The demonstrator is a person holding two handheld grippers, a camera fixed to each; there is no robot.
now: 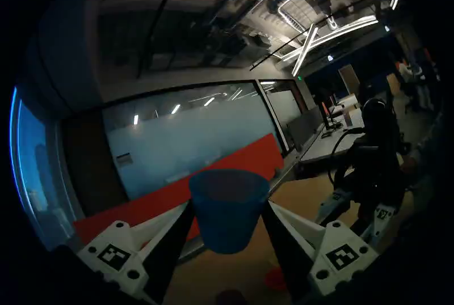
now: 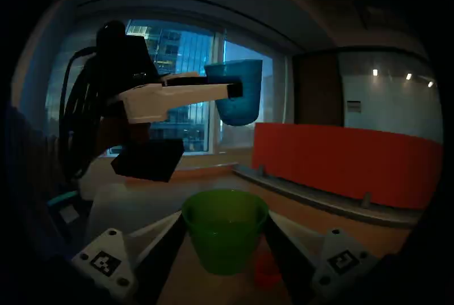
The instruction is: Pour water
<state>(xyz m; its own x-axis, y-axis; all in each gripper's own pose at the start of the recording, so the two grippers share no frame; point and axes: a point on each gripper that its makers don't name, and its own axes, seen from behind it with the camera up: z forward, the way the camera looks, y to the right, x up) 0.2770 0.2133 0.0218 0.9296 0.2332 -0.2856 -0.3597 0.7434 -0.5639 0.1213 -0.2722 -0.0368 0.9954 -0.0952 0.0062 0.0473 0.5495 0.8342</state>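
Jaws of the right gripper [image 2: 226, 221] pressed on both sides of a green plastic cup [image 2: 226, 240], held upright and low over the wooden table [image 2: 187, 285]. A small red object [image 2: 264, 268] lay on the table just right of the cup's base. Farther off and higher, to the left, the left gripper [image 2: 234, 90] clamped a blue plastic cup [image 2: 241, 109], also upright and well apart from the green one. In the left gripper view both of its fingers bore on the blue cup's sides. Whether either cup held water I could not tell. Beyond the table's far edge ran a red partition [image 2: 352, 160]. Behind it stood tall windows [image 2: 176, 72] at left and a frosted glass wall [image 1: 187, 135], under bright ceiling light strips [image 1: 318, 38].
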